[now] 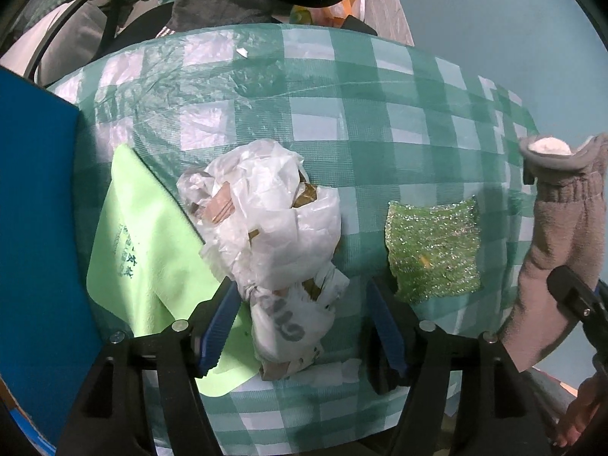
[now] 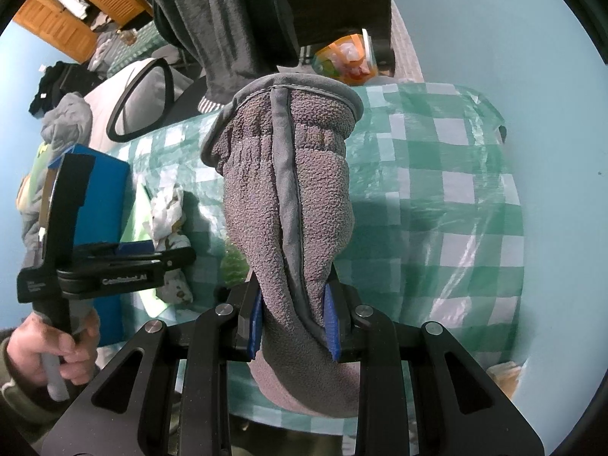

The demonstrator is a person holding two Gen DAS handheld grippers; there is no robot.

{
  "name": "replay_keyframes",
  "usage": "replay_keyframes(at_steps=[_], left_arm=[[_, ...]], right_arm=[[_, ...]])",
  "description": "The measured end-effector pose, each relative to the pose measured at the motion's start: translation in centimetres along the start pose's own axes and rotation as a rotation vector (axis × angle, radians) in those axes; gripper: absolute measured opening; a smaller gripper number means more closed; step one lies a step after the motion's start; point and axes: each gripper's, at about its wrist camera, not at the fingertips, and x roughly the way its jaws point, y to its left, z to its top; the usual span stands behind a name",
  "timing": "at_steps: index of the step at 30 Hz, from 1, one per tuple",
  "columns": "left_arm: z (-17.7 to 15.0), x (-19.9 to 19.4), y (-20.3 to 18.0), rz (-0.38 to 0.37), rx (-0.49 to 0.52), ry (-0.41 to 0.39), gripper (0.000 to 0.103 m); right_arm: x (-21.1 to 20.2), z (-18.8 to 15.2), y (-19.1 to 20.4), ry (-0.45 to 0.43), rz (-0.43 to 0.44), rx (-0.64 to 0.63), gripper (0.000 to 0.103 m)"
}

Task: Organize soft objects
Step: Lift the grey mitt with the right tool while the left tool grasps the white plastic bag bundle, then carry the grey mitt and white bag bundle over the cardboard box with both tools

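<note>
The left gripper (image 1: 304,326) hangs straight over the table with its blue-padded jaws spread wide; the crumpled white plastic bag (image 1: 273,228) lies between them, its lower end reaching down into the gap, and neither pad presses on it. Under the bag's left side lies a light green cloth (image 1: 152,250) with dark printed characters, spread flat beside a blue box (image 1: 34,228) that stands at the table's left edge. Just right of the gripper's right finger, a glittery green scrubbing pad (image 1: 433,250) lies flat on the green-and-white checked tablecloth (image 1: 342,114), apart from the bag.

The right gripper (image 2: 292,323) is clamped narrowly on a grey fleece glove (image 2: 288,197), pinching it low down so the cuff stands up and open above the table, near its right edge. In the right wrist view a hand (image 2: 49,349) grips the handle of the left tool at lower left.

Beyond the table's far edge stands a person in dark grey clothing (image 2: 228,19).
</note>
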Motion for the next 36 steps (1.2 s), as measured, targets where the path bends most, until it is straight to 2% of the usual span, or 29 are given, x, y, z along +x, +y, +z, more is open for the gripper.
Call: replay_keyframes(at_steps=[5,7,10,16,36], left_arm=[[0.1,0.7,-0.2,0.029,0.009,0.006,0.068],[0.1,1.0,-0.3,0.040,0.007,0.011,0.059],[0.0,1.4,-0.1,0.037,-0.003,0.025,0.051],[-0.6,0.7,-0.2,0.043,0.028,-0.009,0.042],[-2.7,-6.7,-0.3,-0.001,0.067,-0.154,0.041]], right_arm=[[-0.1,0.0,-0.1,0.000,0.000,0.003,0.025],[-0.1,0.0,-0.1,0.000,0.001,0.003,0.025],[-0.1,0.0,-0.1,-0.001,0.001,0.001,0.025],[-0.4,0.0,-0.2,-0.005,0.003,-0.003,0.025],[-2.2,0.1,1.9,-0.045,0.026,-0.029,0.025]])
